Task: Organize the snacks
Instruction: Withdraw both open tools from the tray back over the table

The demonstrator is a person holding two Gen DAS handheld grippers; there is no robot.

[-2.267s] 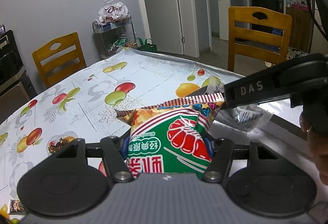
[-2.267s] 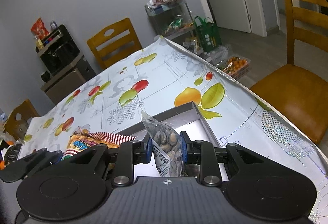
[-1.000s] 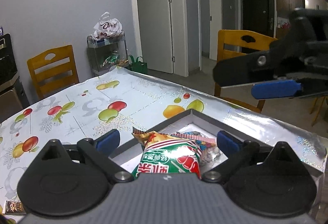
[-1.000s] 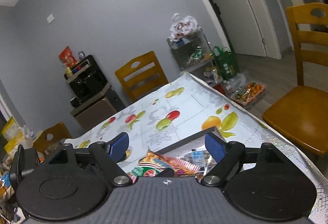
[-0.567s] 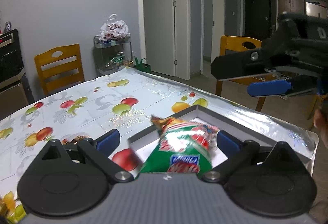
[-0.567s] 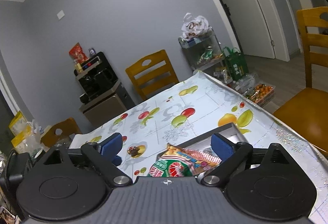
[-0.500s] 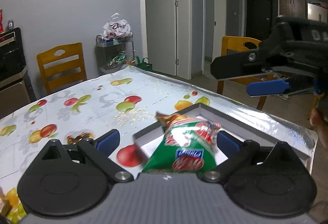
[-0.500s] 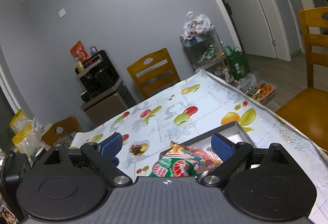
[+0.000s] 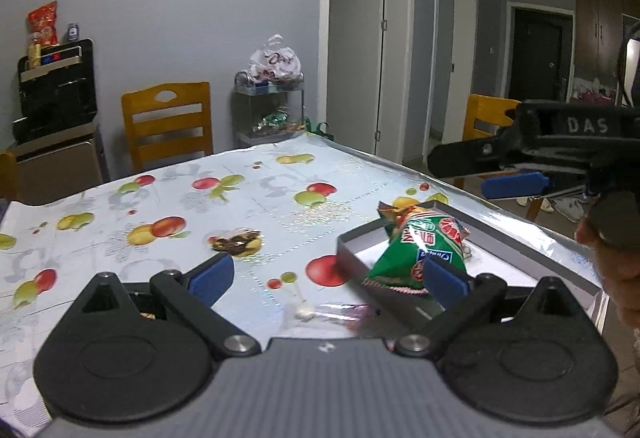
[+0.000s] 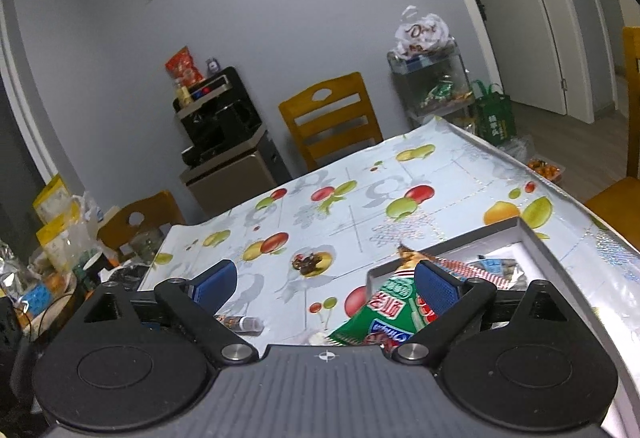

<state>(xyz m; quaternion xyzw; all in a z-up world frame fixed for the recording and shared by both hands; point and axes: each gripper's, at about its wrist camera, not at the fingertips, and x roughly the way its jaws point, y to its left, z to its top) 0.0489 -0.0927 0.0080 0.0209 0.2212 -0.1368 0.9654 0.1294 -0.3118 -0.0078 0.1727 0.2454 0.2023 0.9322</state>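
The green snack bag (image 9: 420,252) lies in the shallow grey box (image 9: 516,238), its lower end draped over the box's near-left rim and its crimped top pointing toward 12 o'clock. In the right wrist view the same bag (image 10: 386,312) sits at about 5 o'clock of the frame centre, with a red-and-white striped packet (image 10: 464,270) and a clear-windowed packet (image 10: 506,266) just beyond it inside the box (image 10: 532,234).

The left gripper (image 9: 326,276) is released, its blue pads spread wide with nothing between them; the right-hand pad overlaps the bag's lower edge in the view, and contact cannot be judged. The right gripper (image 10: 326,284) is likewise spread wide and holds nothing. From the left wrist view it (image 9: 512,183) hangs in the air above the box at 3 o'clock.

The box rests on a worktop (image 9: 200,205) covered with a fruit-print cloth. A small dark-and-gold wrapped sweet (image 9: 236,242) lies on the cloth at 10 o'clock of the bag, well apart from the box, and a small tube-like packet (image 10: 240,324) lies near the right gripper's left finger. A wooden chair (image 9: 168,125) stands at the worktop's far edge.
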